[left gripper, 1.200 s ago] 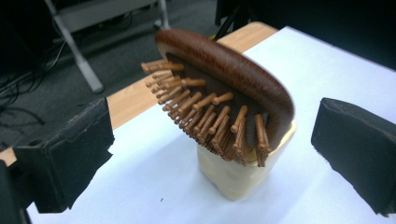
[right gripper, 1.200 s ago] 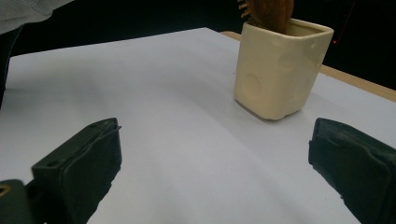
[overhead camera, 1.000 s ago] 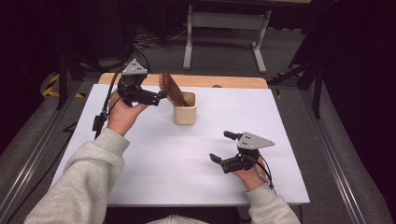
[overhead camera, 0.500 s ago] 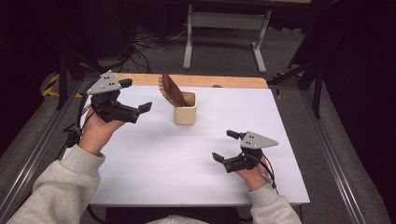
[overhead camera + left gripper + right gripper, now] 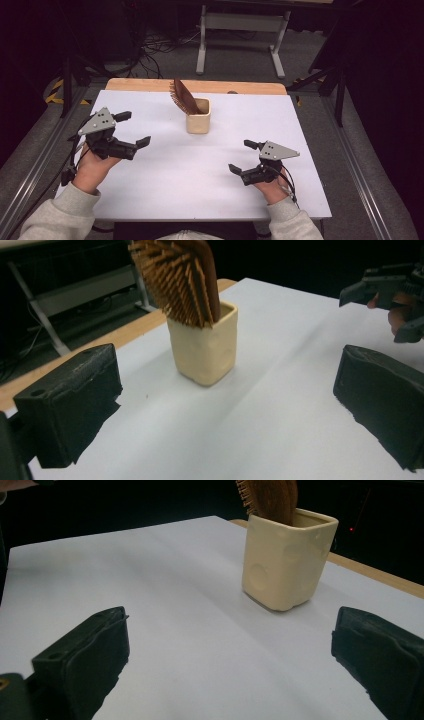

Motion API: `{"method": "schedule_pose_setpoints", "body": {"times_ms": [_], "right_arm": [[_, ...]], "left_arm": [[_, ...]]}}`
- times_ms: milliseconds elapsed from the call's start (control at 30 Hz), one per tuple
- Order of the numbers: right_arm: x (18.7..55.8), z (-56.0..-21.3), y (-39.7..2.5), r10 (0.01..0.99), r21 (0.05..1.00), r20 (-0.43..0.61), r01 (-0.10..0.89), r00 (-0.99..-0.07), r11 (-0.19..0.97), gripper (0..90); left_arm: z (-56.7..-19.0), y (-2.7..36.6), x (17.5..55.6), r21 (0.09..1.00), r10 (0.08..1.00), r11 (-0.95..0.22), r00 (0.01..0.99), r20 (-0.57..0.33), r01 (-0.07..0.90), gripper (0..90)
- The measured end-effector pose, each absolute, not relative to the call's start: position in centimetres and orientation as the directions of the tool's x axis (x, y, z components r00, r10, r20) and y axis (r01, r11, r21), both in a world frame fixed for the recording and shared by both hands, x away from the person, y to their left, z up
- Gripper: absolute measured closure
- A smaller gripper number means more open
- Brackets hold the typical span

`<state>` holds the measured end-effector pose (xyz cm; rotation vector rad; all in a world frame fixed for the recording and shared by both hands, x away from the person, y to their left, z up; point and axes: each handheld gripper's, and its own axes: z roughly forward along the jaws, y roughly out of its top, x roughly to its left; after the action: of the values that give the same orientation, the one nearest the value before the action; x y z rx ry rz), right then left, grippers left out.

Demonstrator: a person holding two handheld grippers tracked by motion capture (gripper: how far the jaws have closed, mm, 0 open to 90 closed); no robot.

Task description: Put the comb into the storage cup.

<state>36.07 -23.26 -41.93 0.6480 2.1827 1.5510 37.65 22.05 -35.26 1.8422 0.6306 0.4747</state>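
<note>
A: From the high view, where does the hairbrush [image 5: 184, 97] sit?

B: Handle down in the cream cup [image 5: 198, 122] at the counter's [image 5: 300, 130] far middle, long axis leaning far-left. The left claw [image 5: 131, 129] and right claw [image 5: 243, 156] are both spread, holding nothing.

A: And the left gripper view?

B: Bristles [image 5: 177, 280] face this camera.

A: The right gripper view?

B: The brush's smooth brown back [image 5: 274, 497], and dents in the cup's wall [image 5: 280, 560].

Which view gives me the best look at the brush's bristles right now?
The left gripper view: the brush stands close up in the cream cup, bristles facing the camera. The high view shows the brush small, leaning left, bristles as a thin fringe. The right gripper view shows mostly its smooth brown back, cut off at the top edge.
</note>
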Motion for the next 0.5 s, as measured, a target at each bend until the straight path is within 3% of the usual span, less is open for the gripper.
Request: {"method": "schedule_pose_setpoints", "body": {"times_ms": [500], "right_arm": [[35.7,-42.8,-23.4,0.557,0.945,-0.044,0.146,-0.829,0.292,2.3]], "left_arm": [[-41.0,24.4,35.8,0.950,0.654,-0.209,0.755,-0.041,0.233,0.2]]}}
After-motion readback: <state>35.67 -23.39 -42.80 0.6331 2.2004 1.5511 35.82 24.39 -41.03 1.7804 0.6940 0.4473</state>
